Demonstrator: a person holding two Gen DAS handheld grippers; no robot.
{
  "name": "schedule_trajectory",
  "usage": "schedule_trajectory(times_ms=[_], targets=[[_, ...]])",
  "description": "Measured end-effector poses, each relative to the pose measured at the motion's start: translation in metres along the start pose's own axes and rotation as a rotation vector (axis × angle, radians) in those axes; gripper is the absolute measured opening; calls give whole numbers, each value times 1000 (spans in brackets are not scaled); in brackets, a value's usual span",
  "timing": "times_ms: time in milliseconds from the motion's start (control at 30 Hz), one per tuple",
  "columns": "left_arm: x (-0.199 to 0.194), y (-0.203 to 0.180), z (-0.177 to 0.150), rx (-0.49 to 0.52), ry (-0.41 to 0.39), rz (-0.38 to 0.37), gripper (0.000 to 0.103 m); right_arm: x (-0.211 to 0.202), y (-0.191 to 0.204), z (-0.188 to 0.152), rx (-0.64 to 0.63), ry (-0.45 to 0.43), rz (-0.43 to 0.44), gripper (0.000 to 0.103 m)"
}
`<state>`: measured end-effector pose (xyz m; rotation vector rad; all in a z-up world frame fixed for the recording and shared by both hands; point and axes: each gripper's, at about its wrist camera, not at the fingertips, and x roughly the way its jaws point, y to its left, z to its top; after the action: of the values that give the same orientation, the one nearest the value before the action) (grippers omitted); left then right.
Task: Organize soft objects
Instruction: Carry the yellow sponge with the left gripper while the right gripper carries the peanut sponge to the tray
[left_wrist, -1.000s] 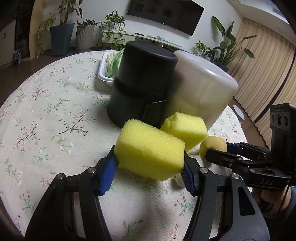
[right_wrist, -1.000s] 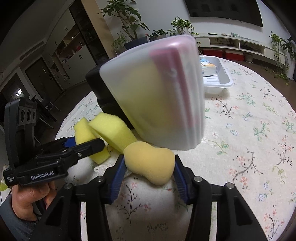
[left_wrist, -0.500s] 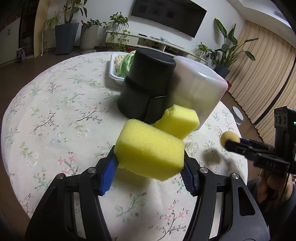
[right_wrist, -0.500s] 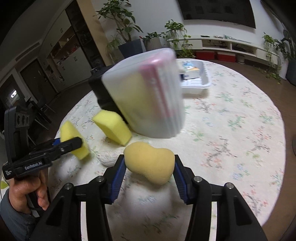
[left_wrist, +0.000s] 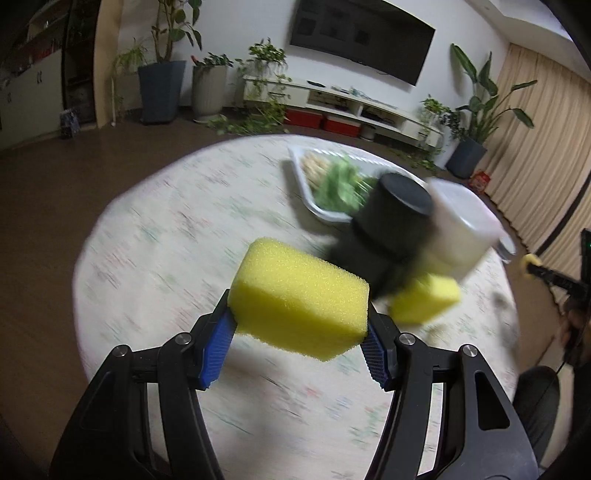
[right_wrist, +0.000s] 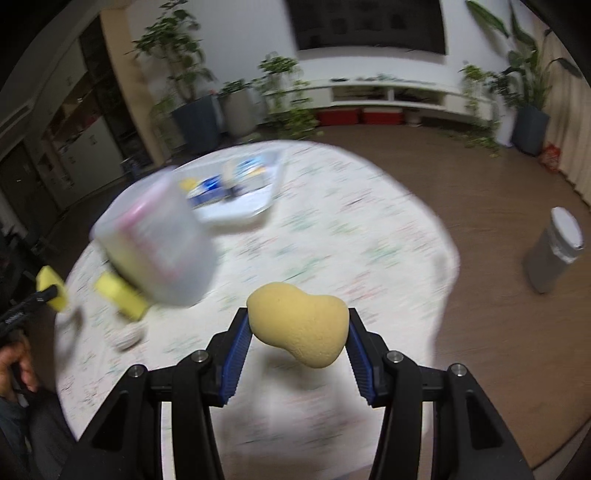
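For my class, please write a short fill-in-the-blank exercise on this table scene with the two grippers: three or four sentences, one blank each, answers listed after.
1. The left gripper holds a block-shaped sponge whose colour is ____.
2. The right gripper holds a tan, peanut-shaped sponge between its ____ pads.
3. A second yellow sponge lies on the ____ tablecloth.
4. Beside the translucent container stands a container coloured ____.

Missing words: yellow; blue; floral; black
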<state>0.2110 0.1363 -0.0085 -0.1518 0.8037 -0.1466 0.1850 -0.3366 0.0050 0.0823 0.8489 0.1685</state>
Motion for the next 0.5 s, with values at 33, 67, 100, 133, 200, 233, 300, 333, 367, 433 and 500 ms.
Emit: schedule_trajectory(times_ms=[33, 67, 100, 133, 200, 233, 300, 333, 367, 433, 500], targets=[[0, 9, 9, 1, -4, 15, 59, -1, -9, 7, 2, -4, -21, 53], [1, 15, 16, 1, -6, 25, 59, -2, -22, 18, 5, -11, -50, 53], [2, 22, 25, 1, -9, 34, 59, -4, -33, 27, 7, -19, -72, 53], [4, 30, 36, 2, -11, 46, 59, -5, -44, 38, 12, -27, -91, 53], [7, 39, 59, 8, -20, 64, 59, -7, -58, 56, 18, -40, -121, 53], [9, 41, 68, 13, -22, 68, 59, -7, -65, 70, 20, -49, -135, 53], [15, 41, 89, 33, -29, 73, 59, -5, -73, 93, 20, -62, -148, 53], [19, 38, 103, 52, -35, 77, 59, -3, -75, 107, 16, -71, -157, 53], [22, 34, 112, 65, -39, 79, 59, 0, -74, 122, 7, -83, -160, 53], [34, 25, 136, 99, -43, 71, 59, 9, -65, 148, -19, -99, -148, 53], [48, 14, 158, 125, -43, 46, 59, 18, -51, 166, -50, -104, -137, 53]])
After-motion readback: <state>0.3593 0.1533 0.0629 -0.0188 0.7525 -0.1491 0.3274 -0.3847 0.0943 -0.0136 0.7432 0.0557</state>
